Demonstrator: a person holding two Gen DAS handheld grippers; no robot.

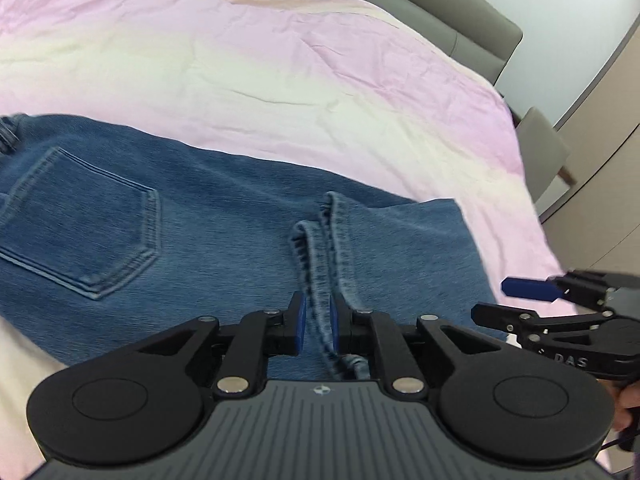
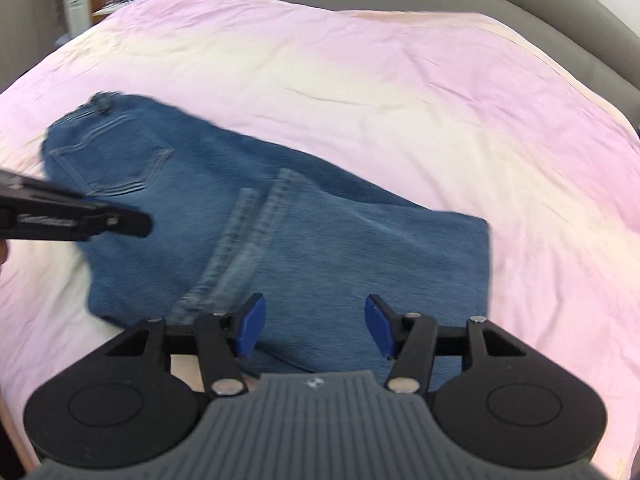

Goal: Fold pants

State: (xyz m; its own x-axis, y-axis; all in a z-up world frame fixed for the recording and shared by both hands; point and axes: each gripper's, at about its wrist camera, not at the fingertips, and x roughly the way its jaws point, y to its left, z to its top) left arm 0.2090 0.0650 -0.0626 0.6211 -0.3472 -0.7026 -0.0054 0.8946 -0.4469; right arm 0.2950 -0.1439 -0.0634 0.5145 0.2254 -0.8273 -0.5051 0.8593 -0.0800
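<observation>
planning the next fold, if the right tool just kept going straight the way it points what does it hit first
Most likely the jeans: the open right tool hangs over the folded denim, pointing across it toward the pink bedsheet. Its height above the cloth is unclear, so it might skim past.

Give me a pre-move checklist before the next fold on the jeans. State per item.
1. Left gripper has hold of the hem: ok, fingers closed on the hem strip.
2. Right gripper is free: ok, fingers apart, nothing between them, over the jeans.
3. Jeans already folded once: ok, leg hems lie over the seat area near the back pocket.
4. Layers flat: not ok, the hems are splayed and skewed.
5. Room on the bedsheet beyond the jeans: ok.
6. Waistband edges aligned: cannot tell, blurred.
</observation>
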